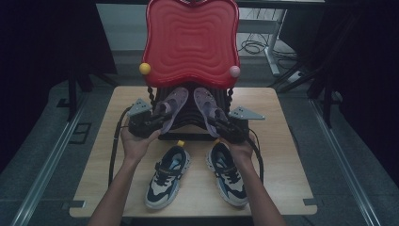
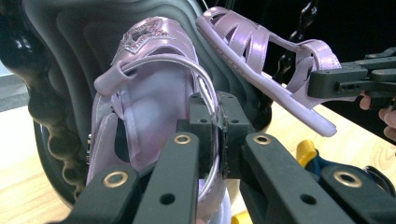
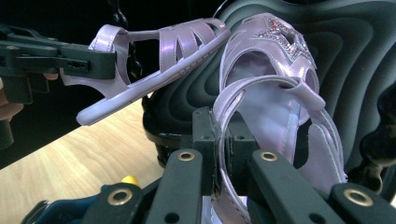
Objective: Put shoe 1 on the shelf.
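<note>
Left gripper [image 2: 218,128] and right gripper [image 3: 219,140] each clamp a lilac sandal's [image 2: 154,88] strap, sneakers [image 1: 168,175] below them.

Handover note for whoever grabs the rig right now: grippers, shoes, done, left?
Left gripper: shut on the heel strap of the left purple sandal.
Right gripper: shut on the heel strap of the right purple sandal.
Both sandals are held up against the black seat of the red chair, toes up and leaning towards each other.
The two sneakers stand side by side on the table in front of the chair.
Done: both sandals gripped.
Left: probably setting them down; where is unclear.
</note>
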Demonstrator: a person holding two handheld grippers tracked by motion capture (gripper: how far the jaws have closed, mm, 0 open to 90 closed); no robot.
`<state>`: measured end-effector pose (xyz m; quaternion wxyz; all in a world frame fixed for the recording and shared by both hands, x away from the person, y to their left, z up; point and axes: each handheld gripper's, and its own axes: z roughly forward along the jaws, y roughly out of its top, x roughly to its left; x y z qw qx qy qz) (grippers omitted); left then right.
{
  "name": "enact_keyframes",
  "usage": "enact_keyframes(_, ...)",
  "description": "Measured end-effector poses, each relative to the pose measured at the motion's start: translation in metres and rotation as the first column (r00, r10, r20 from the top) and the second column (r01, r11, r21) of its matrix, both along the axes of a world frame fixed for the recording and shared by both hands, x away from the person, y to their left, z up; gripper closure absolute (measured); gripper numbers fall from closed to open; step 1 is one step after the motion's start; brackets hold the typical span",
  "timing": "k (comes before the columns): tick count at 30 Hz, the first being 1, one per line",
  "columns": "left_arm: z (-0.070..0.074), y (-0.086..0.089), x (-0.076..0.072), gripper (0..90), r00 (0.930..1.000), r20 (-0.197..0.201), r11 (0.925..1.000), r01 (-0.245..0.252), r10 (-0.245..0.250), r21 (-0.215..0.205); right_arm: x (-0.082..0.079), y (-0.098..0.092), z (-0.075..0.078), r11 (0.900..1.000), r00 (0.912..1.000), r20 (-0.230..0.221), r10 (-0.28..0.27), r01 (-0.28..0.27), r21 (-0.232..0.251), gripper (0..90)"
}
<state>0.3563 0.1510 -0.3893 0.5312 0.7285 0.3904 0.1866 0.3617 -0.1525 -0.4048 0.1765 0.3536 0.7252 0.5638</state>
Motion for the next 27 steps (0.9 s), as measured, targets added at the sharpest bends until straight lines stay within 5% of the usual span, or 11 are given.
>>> enact_keyframes(27,-0.002,-0.009,0.027,86.2,0.9978,0.058,0.9994,-0.034,0.034,0.0,0.028,0.026,0.001,0.996,0.9961,0.042,-0.078,0.079,-0.029,85.4)
